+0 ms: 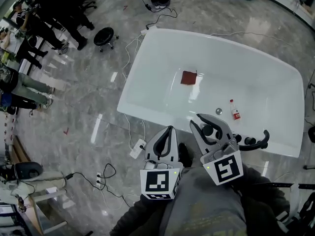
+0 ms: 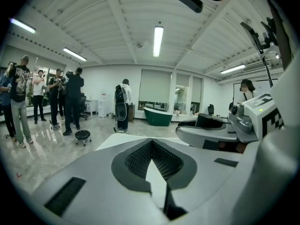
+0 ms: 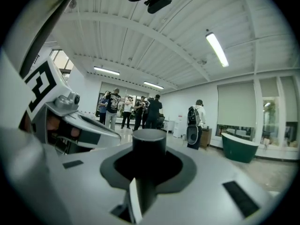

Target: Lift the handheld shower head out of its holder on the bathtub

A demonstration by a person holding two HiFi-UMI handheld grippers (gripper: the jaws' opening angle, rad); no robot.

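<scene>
The black handheld shower head (image 1: 208,131) stands between the jaws of my right gripper (image 1: 204,124), which is shut on its round handle (image 3: 149,146). In the head view a black curved part (image 1: 256,142) runs off to the right along the near rim of the white bathtub (image 1: 147,68). Both grippers hang above that rim, pointing nearly level. My left gripper (image 1: 169,130) is just left of the right one, shut, with nothing between its pads (image 2: 140,156). From the left gripper view the right gripper (image 2: 211,128) shows close by, with the black handle sticking up from it.
Inside the tub lie a red cloth (image 1: 189,77), a small bottle (image 1: 235,110) and the drain (image 1: 219,111). Cables and a power strip (image 1: 138,148) lie on the marble floor to the tub's left. Several people (image 1: 29,14) and a black stool (image 1: 104,36) are at the far left. A green tub (image 3: 239,149) stands far off.
</scene>
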